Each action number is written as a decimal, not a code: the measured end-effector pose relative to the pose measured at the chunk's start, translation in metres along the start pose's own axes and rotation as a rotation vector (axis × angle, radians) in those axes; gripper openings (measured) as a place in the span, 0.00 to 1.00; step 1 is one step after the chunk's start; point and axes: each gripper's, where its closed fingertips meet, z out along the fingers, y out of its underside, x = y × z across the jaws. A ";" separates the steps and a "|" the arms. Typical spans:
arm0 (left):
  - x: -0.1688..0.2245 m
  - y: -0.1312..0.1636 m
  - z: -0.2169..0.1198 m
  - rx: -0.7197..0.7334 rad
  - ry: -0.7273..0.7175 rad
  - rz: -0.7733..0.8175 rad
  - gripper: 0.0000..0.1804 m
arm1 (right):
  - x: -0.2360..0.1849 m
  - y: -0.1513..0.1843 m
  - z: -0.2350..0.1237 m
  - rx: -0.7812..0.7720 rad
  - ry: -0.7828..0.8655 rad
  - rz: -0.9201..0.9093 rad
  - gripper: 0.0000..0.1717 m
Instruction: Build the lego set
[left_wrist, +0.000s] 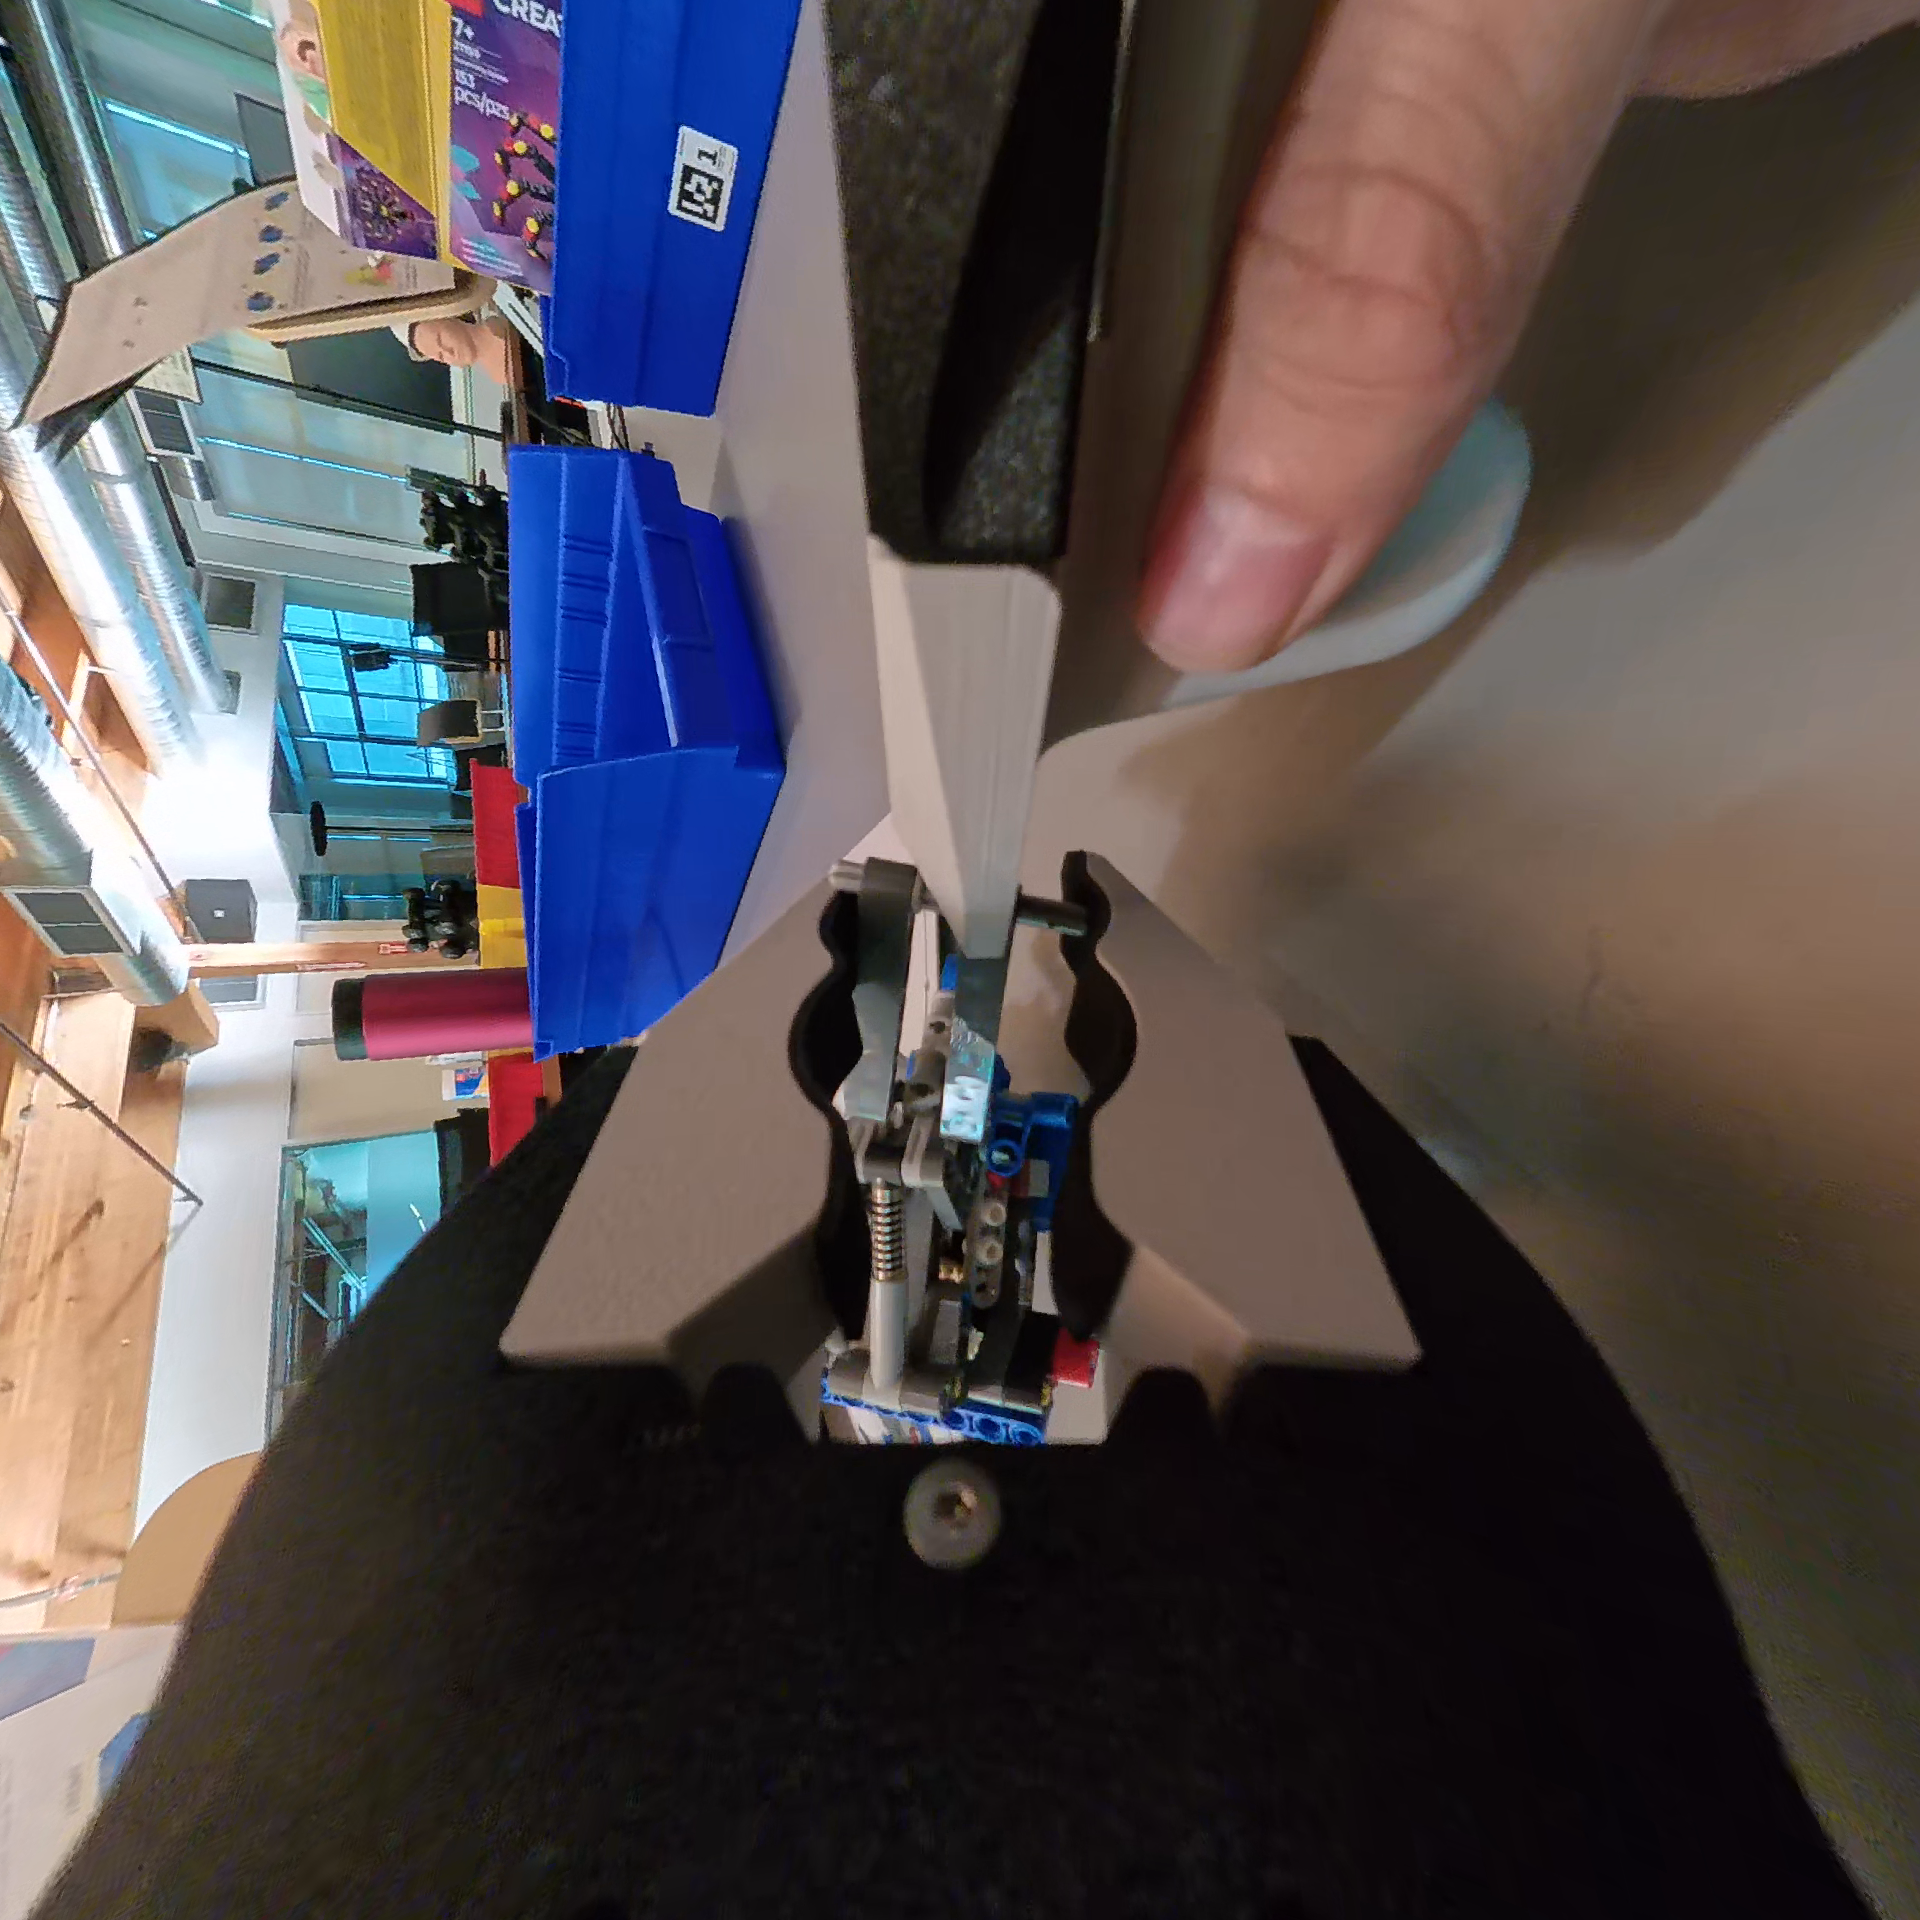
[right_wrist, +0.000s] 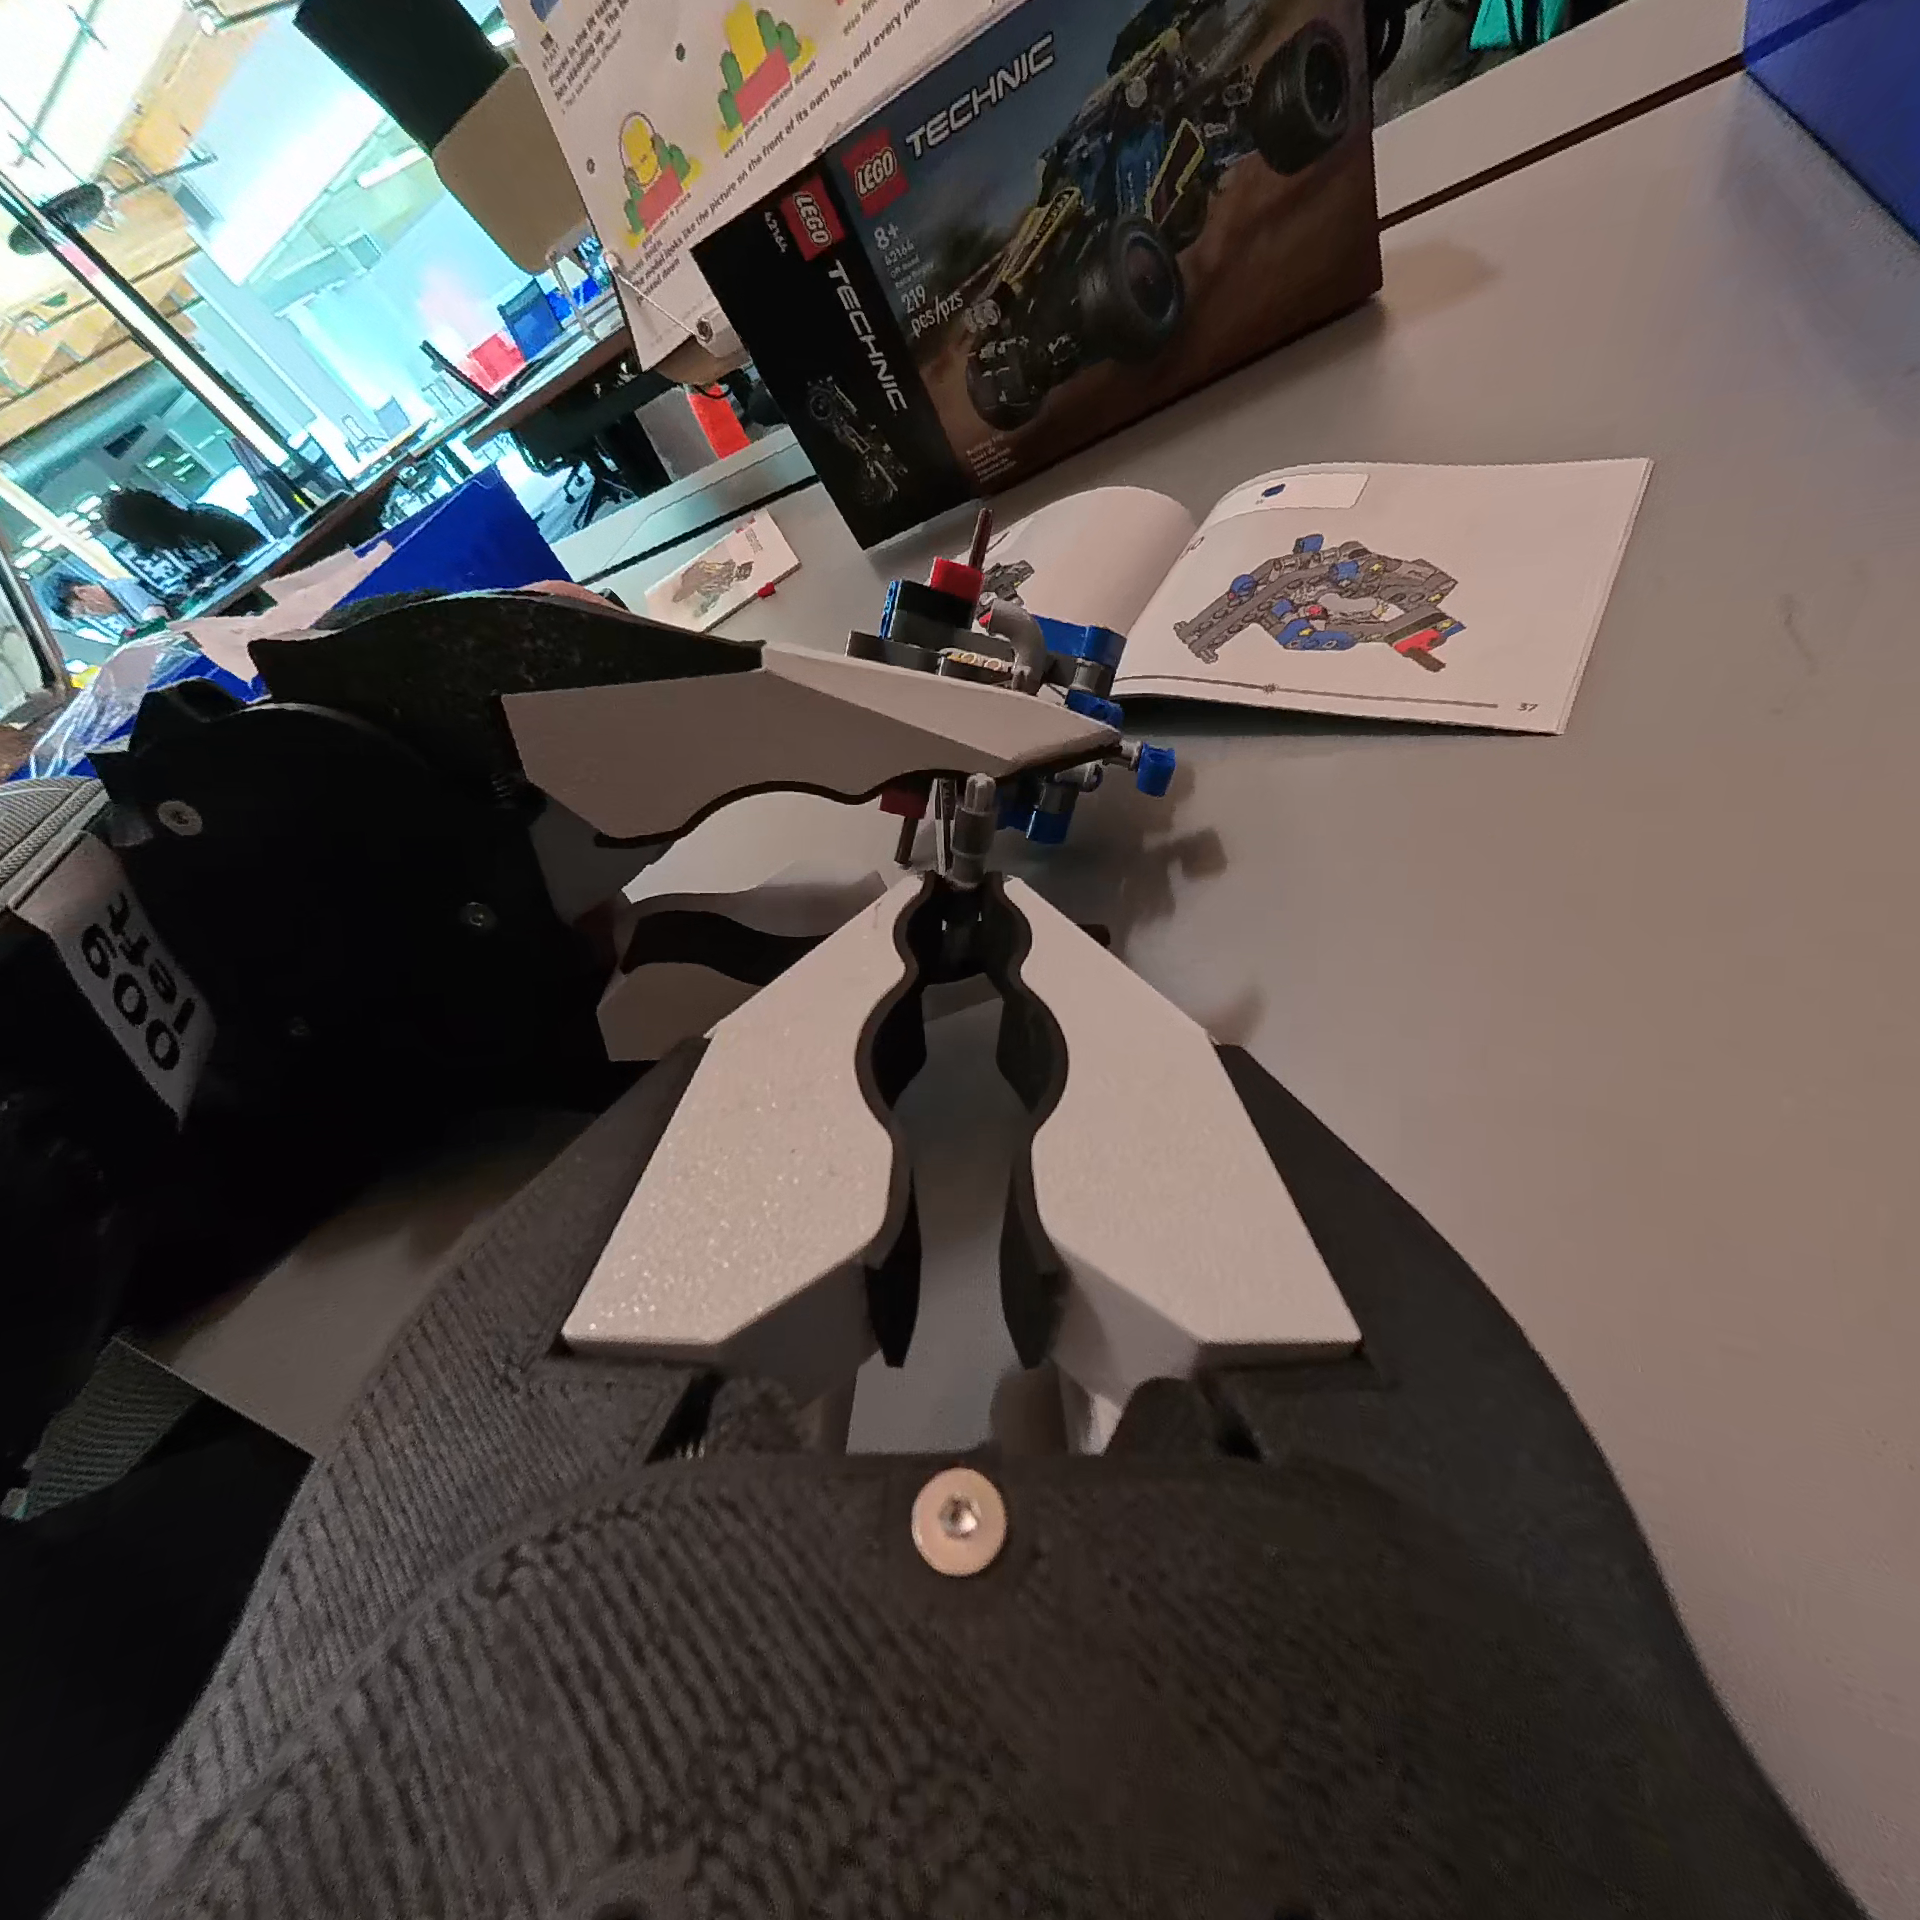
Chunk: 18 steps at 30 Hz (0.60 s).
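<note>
My left gripper (left_wrist: 961, 888) is shut on a small brick-built assembly (left_wrist: 935, 1195) of grey, blue, black and red parts with a coil spring. A dark grey beam touches one pad and a black pin touches the other. In the right wrist view its upper finger (right_wrist: 810, 717) lies over the assembly (right_wrist: 1039, 644) and holds it above the grey table (right_wrist: 1558, 1039). My right gripper (right_wrist: 961, 883) is shut on a thin grey rod (right_wrist: 971, 826) sticking out of the assembly. Its fingers (left_wrist: 966, 779) come in from the top in the left wrist view.
An open instruction booklet (right_wrist: 1403, 592) lies behind the assembly, and a toy set box (right_wrist: 1091, 260) stands behind it. Blue bins (left_wrist: 644, 831) line the table edge, with a maroon bottle (left_wrist: 436, 1013) beyond. A person's finger (left_wrist: 1351, 364) rests on the right gripper. Less than 4 cm separates the two grippers' tips.
</note>
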 end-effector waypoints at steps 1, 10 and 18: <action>0.000 0.000 0.000 -0.003 0.003 0.002 0.20 | 0.000 0.000 0.000 0.001 -0.002 0.002 0.04; 0.001 -0.002 -0.001 0.017 0.018 0.020 0.19 | 0.000 -0.001 -0.002 -0.006 -0.027 -0.023 0.03; 0.003 0.000 0.000 -0.001 0.024 0.036 0.18 | 0.000 0.003 0.001 -0.034 -0.012 -0.031 0.04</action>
